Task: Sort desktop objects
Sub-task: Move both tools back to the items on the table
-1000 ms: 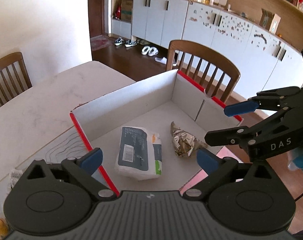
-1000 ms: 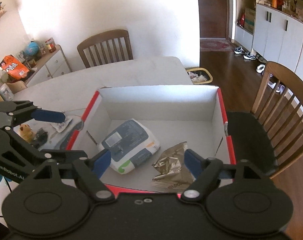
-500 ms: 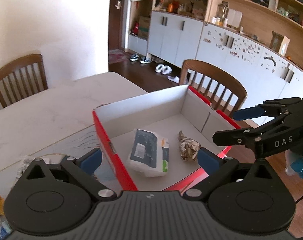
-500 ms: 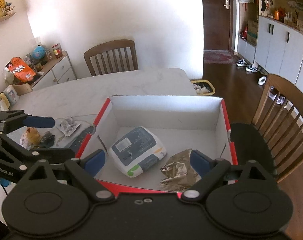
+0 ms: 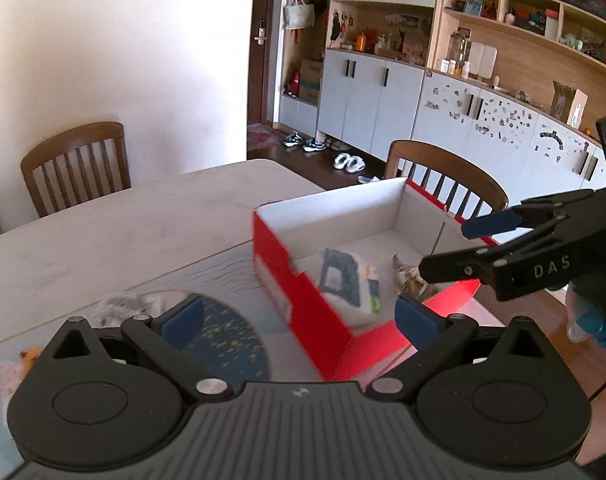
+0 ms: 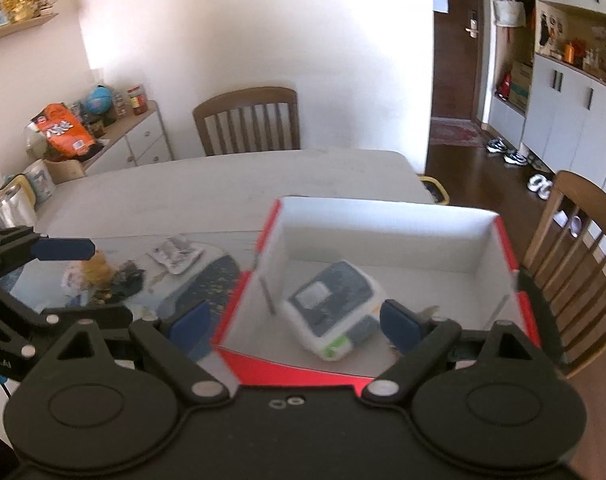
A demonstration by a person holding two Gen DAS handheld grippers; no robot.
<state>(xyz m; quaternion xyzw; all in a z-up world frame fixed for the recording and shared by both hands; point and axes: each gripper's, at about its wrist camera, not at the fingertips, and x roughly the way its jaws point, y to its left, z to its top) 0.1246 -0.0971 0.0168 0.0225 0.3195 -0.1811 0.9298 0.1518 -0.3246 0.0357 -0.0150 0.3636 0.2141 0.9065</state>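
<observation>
A red box with a white inside stands at the table's right end. In it lie a white and blue tissue pack and a crumpled foil wrapper, largely hidden in the right wrist view. My left gripper is open and empty, above the box's near left corner and a blue round mat. To the right of it, my right gripper is open wide over the box's front edge, holding nothing. The left gripper shows at the left edge.
On the mat's left lie a yellow toy, a white sachet and a dark small item. Wooden chairs stand behind the table and to the right of the box. The pale tabletop stretches back.
Both grippers have drawn back and to the left from the box, which now sits smaller and further right. The mat and loose items have come into view. Both stay empty.
</observation>
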